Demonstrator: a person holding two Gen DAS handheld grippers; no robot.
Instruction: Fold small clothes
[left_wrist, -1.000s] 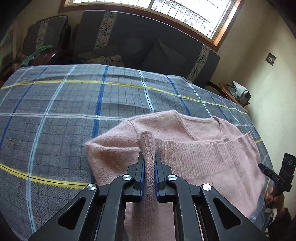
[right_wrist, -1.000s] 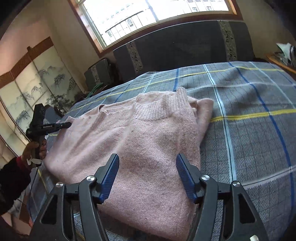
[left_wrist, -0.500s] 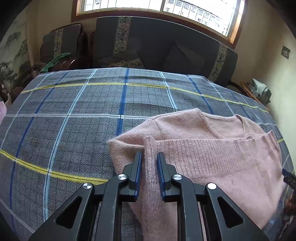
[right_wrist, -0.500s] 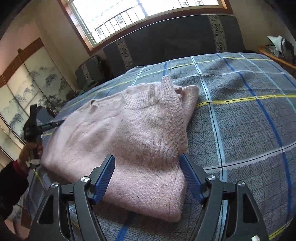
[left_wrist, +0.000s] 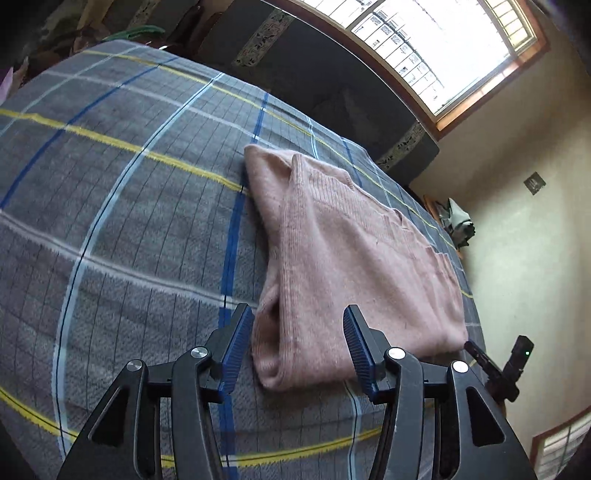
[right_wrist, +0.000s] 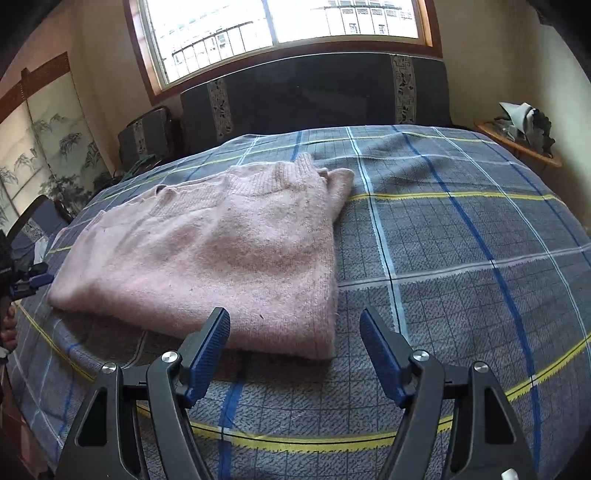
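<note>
Blue-padded and black-framed, the left claw (left_wrist: 297, 347) hangs just above the near end of a folded pink knit sweater (left_wrist: 347, 266), its jaws opening; the sweater's near folded edge sits in the gap between the pads, which do not press on it. In the right wrist view, the right claw (right_wrist: 295, 350) stands open over the bed near the sweater's (right_wrist: 221, 254) near right corner, with nothing between its jaws but the cover below. The sweater lies folded into a thick rectangle on a grey plaid bedspread (right_wrist: 461, 258) crossed by blue, white and yellow lines, its ribbed cuff and hem edges turned toward the far side. At the left edge of the right wrist view, the left claw's dark frame and part of the hand (right_wrist: 8, 325) that holds it appear beside the bed. In the left wrist view, the right claw's black body (left_wrist: 506, 365) shows at the lower right, just past the sweater's corner. Beyond the bed runs a dark sofa (right_wrist: 314, 92) with patterned strips down its back, a matching armchair (right_wrist: 147, 136) beside it. A side table (right_wrist: 517, 144) with crumpled items stands at the right wall. A wood-framed window (right_wrist: 288, 26) pours daylight in above the sofa, and a painted folding screen (right_wrist: 40, 155) lines the left wall.
</note>
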